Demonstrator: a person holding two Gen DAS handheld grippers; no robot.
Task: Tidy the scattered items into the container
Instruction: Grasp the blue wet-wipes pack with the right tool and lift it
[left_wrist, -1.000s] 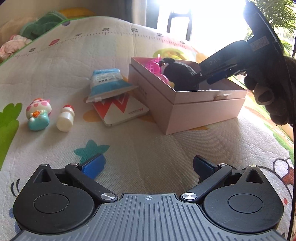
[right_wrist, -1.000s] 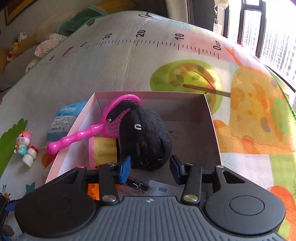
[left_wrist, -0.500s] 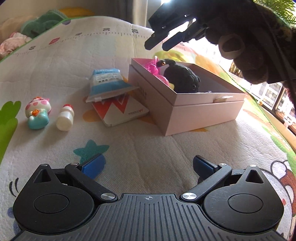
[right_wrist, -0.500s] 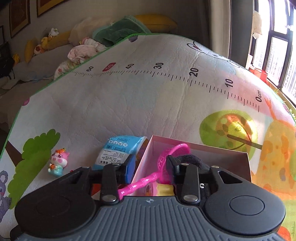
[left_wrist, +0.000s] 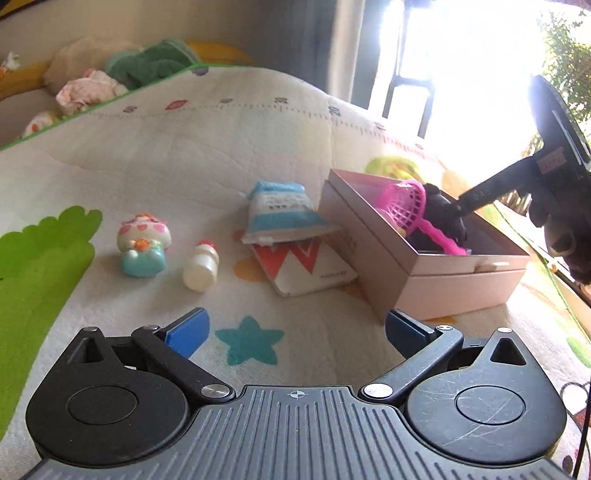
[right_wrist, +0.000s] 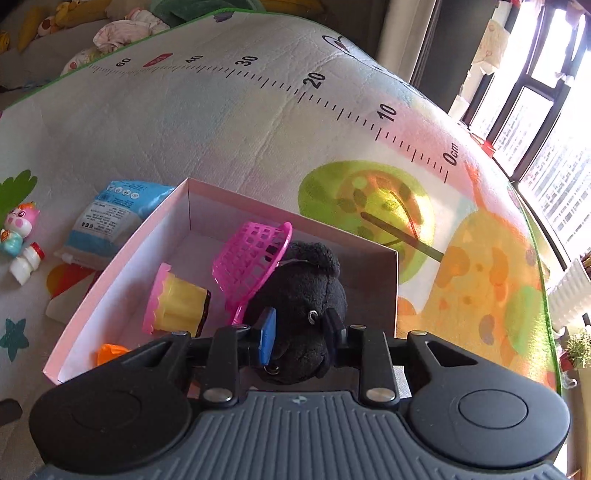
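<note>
My right gripper (right_wrist: 300, 330) reaches down into the pink box (right_wrist: 122, 258); its two fingers are drawn in narrow and press on either side of the black plush toy (right_wrist: 306, 295), one blue pad (right_wrist: 266, 334) flat against the toy's left flank. The plush sits inside the box, leaning on the pink toy net (right_wrist: 251, 258), whose mesh head tilts up against the far wall. Beside the net, on the box floor, lies a yellow jelly cup with a pink frilled rim (right_wrist: 177, 302), and an orange piece (right_wrist: 110, 352) shows at the near corner.

My left gripper (left_wrist: 295, 328) hangs just above the play mat (left_wrist: 184, 147), its jaws spread wide with nothing between the blue pads (left_wrist: 188, 328). Ahead of it, outside the box and on the mat: a blue-and-white packet (left_wrist: 280, 210) lying over a white card box with a red zigzag (left_wrist: 306, 266), both just beside the pink box's left wall; a small white bottle with a red cap (left_wrist: 201, 266) on its side; and next to that a pastel figurine (left_wrist: 142, 243), upright.
</note>
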